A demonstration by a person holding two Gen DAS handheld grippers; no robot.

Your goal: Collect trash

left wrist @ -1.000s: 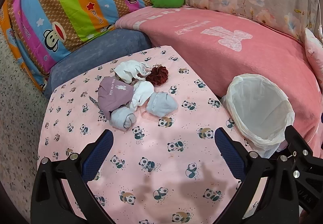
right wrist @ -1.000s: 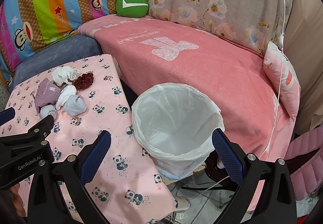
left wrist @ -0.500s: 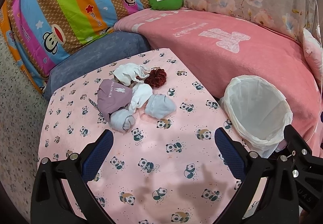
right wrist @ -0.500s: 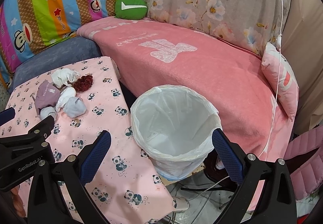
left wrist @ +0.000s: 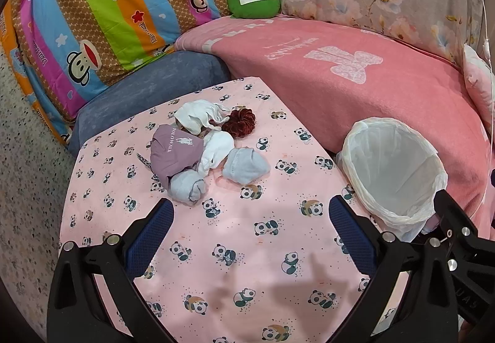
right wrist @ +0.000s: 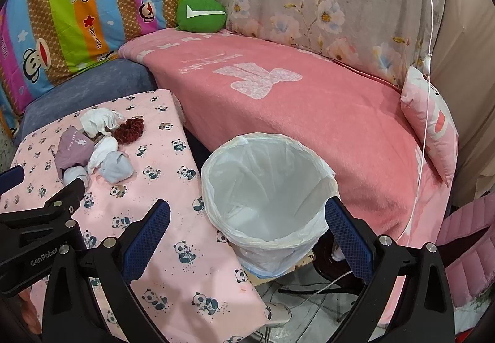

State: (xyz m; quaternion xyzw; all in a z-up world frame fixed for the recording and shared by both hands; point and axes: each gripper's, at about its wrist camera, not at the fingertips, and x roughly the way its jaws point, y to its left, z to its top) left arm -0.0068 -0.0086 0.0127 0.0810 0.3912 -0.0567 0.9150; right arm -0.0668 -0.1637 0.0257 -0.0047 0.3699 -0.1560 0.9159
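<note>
Little has moved since the earlier frames: your views have only drifted slightly, and both tongs hang released and empty as before. Your left gripper (left wrist: 249, 220) hovers over the near part of the panda-print table (left wrist: 247, 265), with the pile of trash (left wrist: 204, 151) lying farther out, left of center — crumpled white, lilac and pale blue cloth with a dark red scrunchie (left wrist: 239, 123) at its far right. Your right gripper (right wrist: 247, 220) hangs over the white-lined bin (right wrist: 269, 197), which stands just beside the table's right edge, against the pink sofa (right wrist: 309, 114).
</note>
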